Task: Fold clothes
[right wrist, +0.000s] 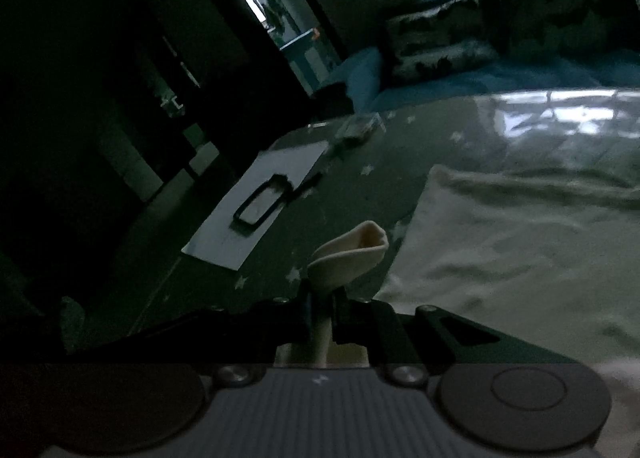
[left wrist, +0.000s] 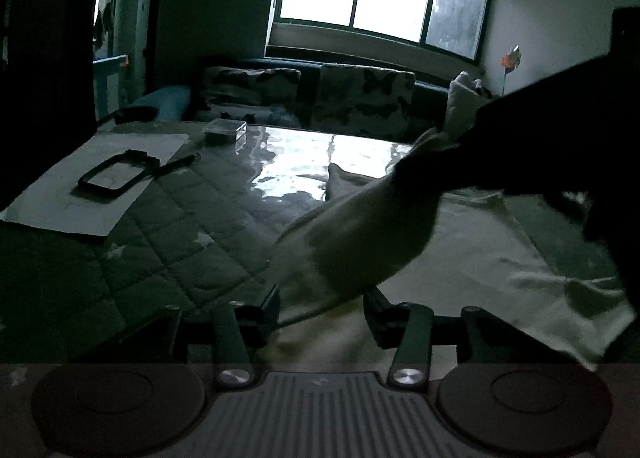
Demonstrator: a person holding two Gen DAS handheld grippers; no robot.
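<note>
I read no writing; my right gripper (right wrist: 325, 310) pinches the pale garment's (right wrist: 520, 254) edge, my left gripper (left wrist: 320, 308) straddles it, spread, on the tabletop (right wrist: 360, 161).

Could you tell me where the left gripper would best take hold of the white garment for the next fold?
Probably the free corner of the white garment, approached from the near edge: it lies flat and unobstructed on the quilted table cover. The right gripper already pinches a bunched end.
</note>
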